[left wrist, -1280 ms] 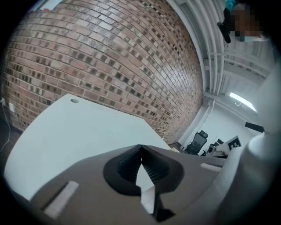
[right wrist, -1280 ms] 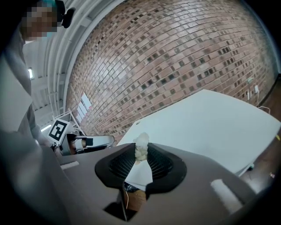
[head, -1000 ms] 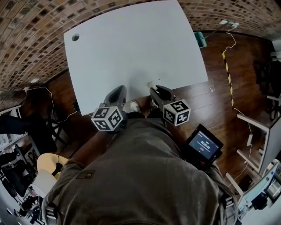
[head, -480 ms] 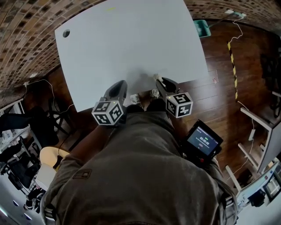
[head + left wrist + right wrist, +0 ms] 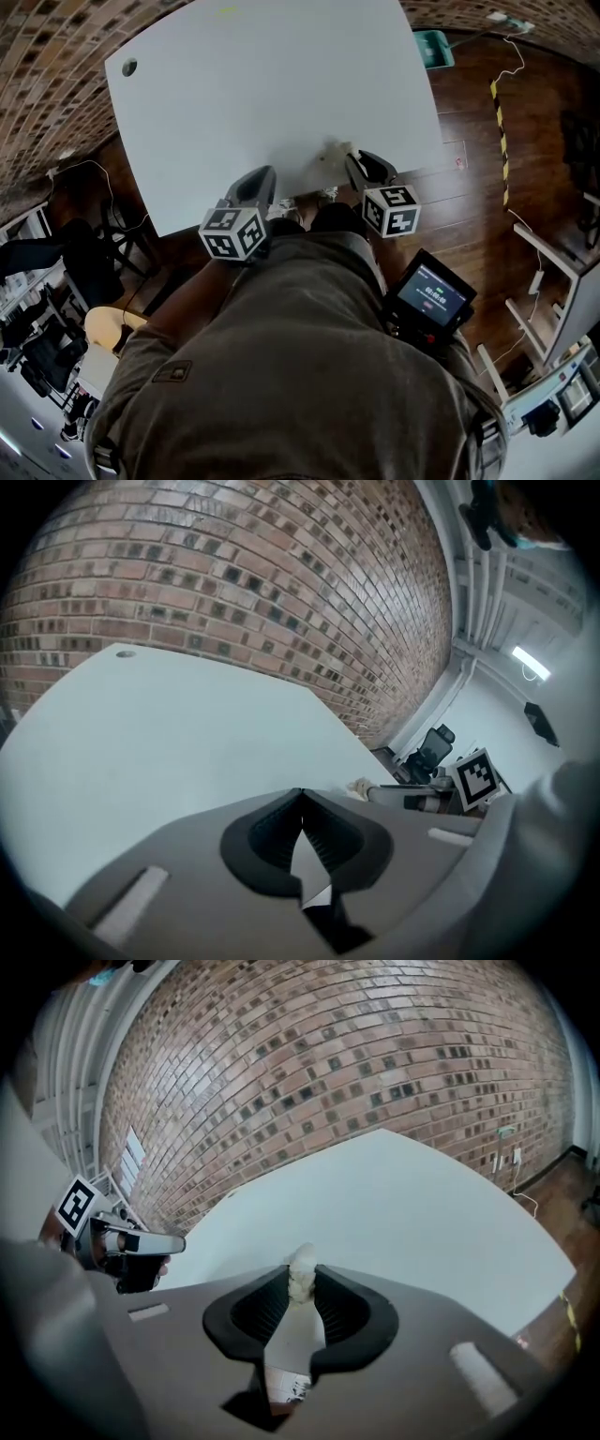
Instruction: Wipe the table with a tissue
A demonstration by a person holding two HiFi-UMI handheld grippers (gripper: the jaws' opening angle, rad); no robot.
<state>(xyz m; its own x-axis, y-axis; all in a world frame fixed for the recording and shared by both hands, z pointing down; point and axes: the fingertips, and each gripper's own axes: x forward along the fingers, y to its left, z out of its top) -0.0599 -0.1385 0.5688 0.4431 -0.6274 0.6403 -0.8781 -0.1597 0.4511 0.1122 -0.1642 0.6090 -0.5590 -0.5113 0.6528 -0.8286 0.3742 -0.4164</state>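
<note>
A small crumpled white tissue (image 5: 301, 1272) is pinched between the jaws of my right gripper (image 5: 301, 1279), its tuft sticking out past the tips. In the head view the tissue (image 5: 334, 155) rests over the near edge of the white table (image 5: 272, 84), with the right gripper (image 5: 354, 164) behind it. My left gripper (image 5: 259, 181) hovers at the same near edge, a little to the left, and its jaws are closed with nothing between them (image 5: 300, 803). From the left gripper view the tissue (image 5: 361, 787) shows at the right.
A brick wall (image 5: 309, 1063) runs behind the table. A round cable hole (image 5: 128, 67) sits at the table's far left corner. A handheld screen device (image 5: 429, 295) hangs at the person's right hip. A green bin (image 5: 431, 47) and cables lie on the wooden floor to the right.
Both grippers have moved forward from the person's body to the table's near edge. The tissue in the right gripper now lies over the tabletop.
</note>
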